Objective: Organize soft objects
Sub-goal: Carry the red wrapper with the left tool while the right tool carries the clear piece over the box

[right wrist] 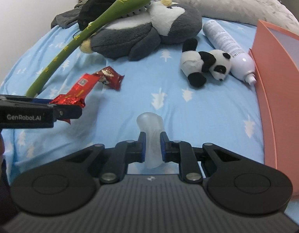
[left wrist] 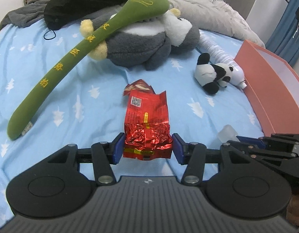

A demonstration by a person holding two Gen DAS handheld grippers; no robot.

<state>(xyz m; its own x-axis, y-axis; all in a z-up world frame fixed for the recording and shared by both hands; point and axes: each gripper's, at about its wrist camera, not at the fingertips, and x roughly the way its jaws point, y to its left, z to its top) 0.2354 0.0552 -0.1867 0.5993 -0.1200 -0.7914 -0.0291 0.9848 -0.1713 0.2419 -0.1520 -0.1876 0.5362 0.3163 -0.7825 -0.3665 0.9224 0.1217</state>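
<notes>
The left gripper [left wrist: 147, 148] has its fingers [left wrist: 118, 148] squeezed on a crinkly red foil packet [left wrist: 147, 128], lifted a little over the blue bed sheet [left wrist: 71, 89]. The right gripper [right wrist: 152, 149] has its fingers [right wrist: 142, 147] squeezed on a soft see-through squishy thing [right wrist: 152, 134], held just above the bed. A second small red packet [right wrist: 110, 77] lies on the sheet. A little panda toy [right wrist: 204, 66] lies on its side, touching a white spray bottle [right wrist: 230, 48]. The bottle's tip rests right by the wall of an orange box [right wrist: 273, 97]. I cannot see what is in the box. Farther back, a big grey plush animal [left wrist: 147, 44] lies on the bed with a long green plush stick [left wrist: 71, 62] leaning across it
</notes>
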